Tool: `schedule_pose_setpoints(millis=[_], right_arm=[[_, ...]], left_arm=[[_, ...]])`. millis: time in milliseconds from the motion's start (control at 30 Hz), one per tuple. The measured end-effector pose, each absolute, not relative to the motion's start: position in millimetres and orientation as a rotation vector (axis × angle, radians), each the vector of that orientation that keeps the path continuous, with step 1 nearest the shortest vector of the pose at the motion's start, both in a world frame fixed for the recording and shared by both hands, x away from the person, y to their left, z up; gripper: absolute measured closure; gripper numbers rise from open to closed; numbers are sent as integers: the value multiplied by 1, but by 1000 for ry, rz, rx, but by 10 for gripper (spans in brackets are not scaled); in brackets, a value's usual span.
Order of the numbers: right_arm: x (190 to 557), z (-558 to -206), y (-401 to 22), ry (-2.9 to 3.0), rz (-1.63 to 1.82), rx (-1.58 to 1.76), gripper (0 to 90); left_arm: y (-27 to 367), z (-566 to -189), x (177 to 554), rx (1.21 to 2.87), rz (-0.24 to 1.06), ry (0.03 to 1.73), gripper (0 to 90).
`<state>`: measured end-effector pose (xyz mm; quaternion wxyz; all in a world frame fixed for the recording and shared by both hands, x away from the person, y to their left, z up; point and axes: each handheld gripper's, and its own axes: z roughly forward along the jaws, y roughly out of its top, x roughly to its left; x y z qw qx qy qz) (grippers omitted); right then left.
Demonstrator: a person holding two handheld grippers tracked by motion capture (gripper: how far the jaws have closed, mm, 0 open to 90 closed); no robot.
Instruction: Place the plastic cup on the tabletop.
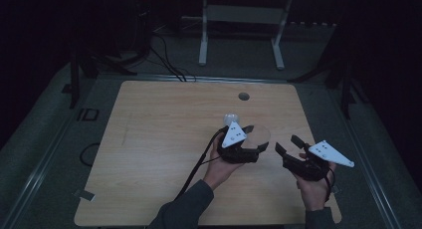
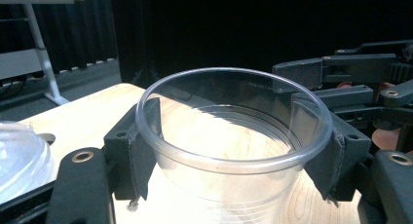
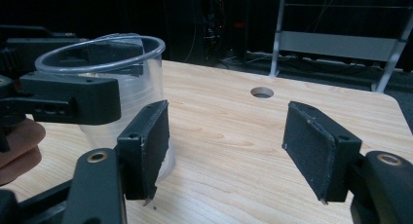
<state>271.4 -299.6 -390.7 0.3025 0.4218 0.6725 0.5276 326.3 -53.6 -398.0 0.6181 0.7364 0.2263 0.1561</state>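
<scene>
A clear plastic cup [image 2: 214, 192] stands upright on the wooden table [image 1: 159, 139], right of its middle. My left gripper [image 2: 234, 151] is shut on the cup, one pad on each side just under the rim. From above, the left gripper [image 1: 257, 138] points right with the cup [image 1: 263, 132] at its tip. My right gripper [image 1: 287, 144] is open just right of the cup, pointing back toward it, with nothing between its pads [image 3: 311, 146]. Its own view has the cup [image 3: 141, 83] and the left gripper's jaw [image 3: 73, 104] at the left, close by.
A clear domed lid [image 2: 19, 156] lies on the table beside the left gripper, seen from above as a small pale round shape [image 1: 230, 119]. A round cable hole [image 1: 244, 96] is near the table's far edge. A white frame [image 1: 244, 15] stands on the floor behind.
</scene>
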Motion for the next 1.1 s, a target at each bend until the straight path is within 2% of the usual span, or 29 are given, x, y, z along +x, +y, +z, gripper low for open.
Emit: schedule_pose_setpoints(millis=[1100], right_arm=[[272,-391,-300,1785,1390,1113,334]], left_arm=[[-59,-425,327,1701,380,509,287]])
